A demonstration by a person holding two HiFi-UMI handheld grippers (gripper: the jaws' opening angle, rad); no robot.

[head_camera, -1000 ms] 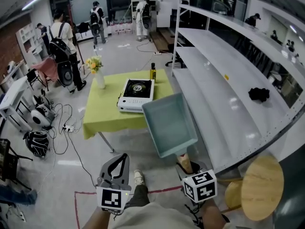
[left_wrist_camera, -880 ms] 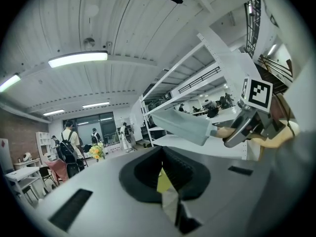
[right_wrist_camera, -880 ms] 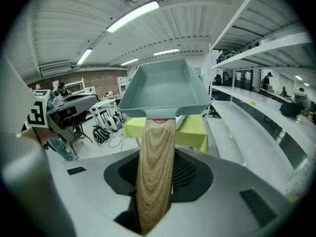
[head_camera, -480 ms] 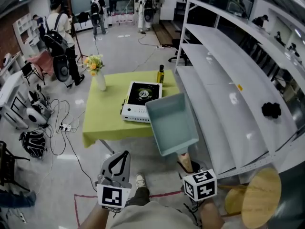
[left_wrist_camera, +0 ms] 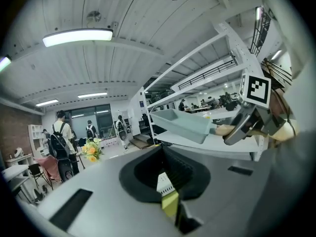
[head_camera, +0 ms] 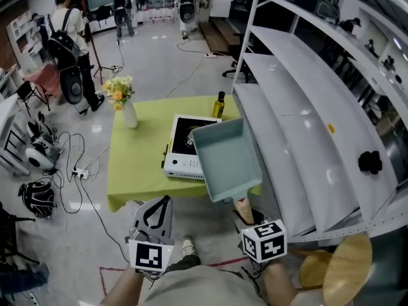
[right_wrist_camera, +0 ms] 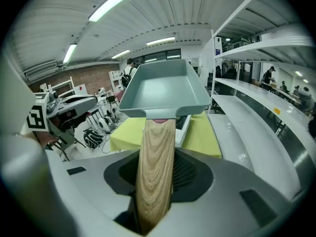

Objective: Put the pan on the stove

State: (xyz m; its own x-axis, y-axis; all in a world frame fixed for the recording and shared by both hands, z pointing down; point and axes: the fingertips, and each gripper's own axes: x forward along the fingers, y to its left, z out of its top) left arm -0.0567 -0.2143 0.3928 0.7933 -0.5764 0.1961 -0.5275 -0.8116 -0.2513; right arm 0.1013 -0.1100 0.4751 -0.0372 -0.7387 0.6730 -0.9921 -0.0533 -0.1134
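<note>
A pale blue-grey rectangular pan with a wooden handle hangs in the air, and my right gripper is shut on that handle. In the right gripper view the handle runs out between the jaws to the pan. The white portable stove sits on a yellow-green table, and the pan covers its right edge in the head view. My left gripper is low on the left, fingers together and holding nothing. The pan also shows in the left gripper view.
A bottle and a vase of flowers stand on the table. Long white shelves run along the right, and a round wooden stool is near my right arm. Bags and cables lie on the floor at left; people stand at the back.
The table and stove have come closer. The pan has moved forward with the right gripper and now overlaps the stove's right edge. The left gripper keeps its place.
</note>
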